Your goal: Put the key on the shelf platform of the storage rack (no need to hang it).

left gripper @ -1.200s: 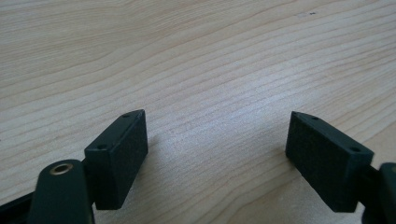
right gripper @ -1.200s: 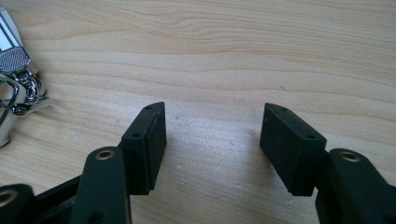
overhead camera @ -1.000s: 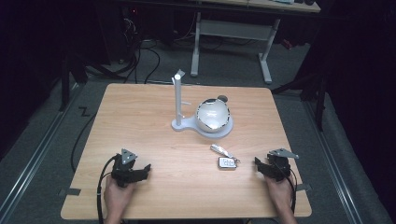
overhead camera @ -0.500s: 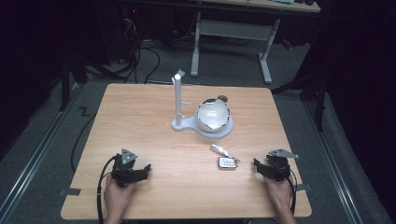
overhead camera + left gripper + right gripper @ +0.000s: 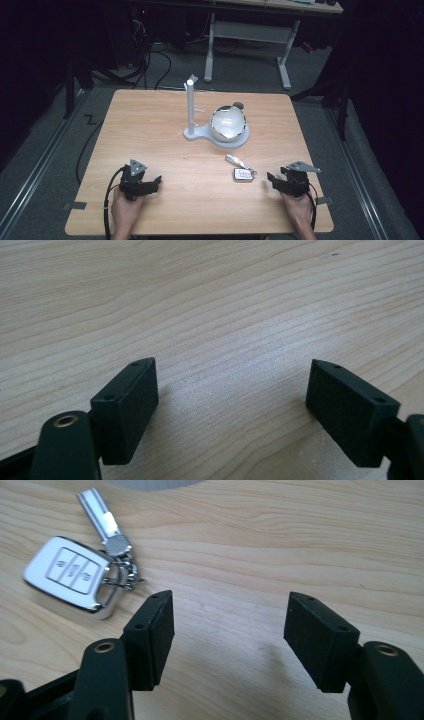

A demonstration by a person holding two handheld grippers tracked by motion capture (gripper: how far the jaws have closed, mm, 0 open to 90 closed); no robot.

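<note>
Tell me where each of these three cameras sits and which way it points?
High view: above the person's side, looking forward and down on the table; both hands show, with left gripper and right gripper.
Left gripper view: rides that gripper, facing bare wood.
Right gripper view: rides that gripper, jaws just opening, nothing between.
Shared: key fob.

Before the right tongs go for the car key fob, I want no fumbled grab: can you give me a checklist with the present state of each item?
1. Right tongs open, nothing between the jaws, which have just been opening: ok.
2. Car key fob lies flat on the table, in the right gripper view: ok.
3. Fob lined up between the jaws: not ok, it sits off to their left.
4. Metal key tag attached by the ring, trailing away: ok.
5. Left tongs open and empty over bare wood: ok.
6. Stand with the shiny bowl away from the fob: ok.
</note>
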